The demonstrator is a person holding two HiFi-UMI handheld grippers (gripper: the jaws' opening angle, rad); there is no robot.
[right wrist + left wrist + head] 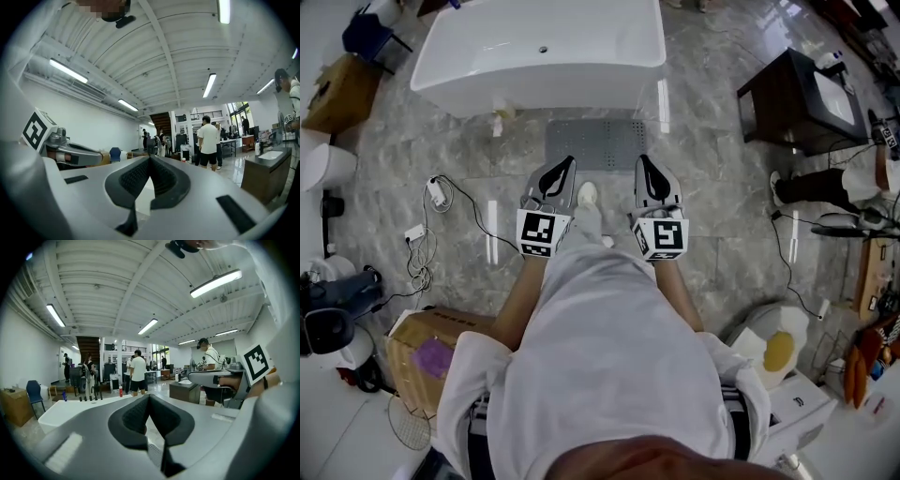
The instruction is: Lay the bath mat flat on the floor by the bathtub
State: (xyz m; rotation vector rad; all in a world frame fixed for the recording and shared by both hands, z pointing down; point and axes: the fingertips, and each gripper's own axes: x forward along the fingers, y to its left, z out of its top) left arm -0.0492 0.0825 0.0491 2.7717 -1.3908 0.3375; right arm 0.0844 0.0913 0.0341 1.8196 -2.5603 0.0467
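Grey and black closest in: found the left gripper and the right gripper side by side above the white shirt, pointed out across the room. Checked each gripper's own view: pads pressed together to a seam, nothing pinched between, only the hall beyond. Looked past the tips to the marbled floor and spotted the bath mat, a grey rectangle spread flat with its far edge just beside the foot of the white bathtub. Saw no fold or curled corner from the head view. Judged the laying as good as done. Judged the mat soft, floppy and light, likely to sag and double over if lifted from the middle, perhaps grippy underneath on the glossy tiles. Would have pinched it at two corners of one edge, one per gripper, for any straightening. Noted a white plug adapter off to the left, well apart from the mat.
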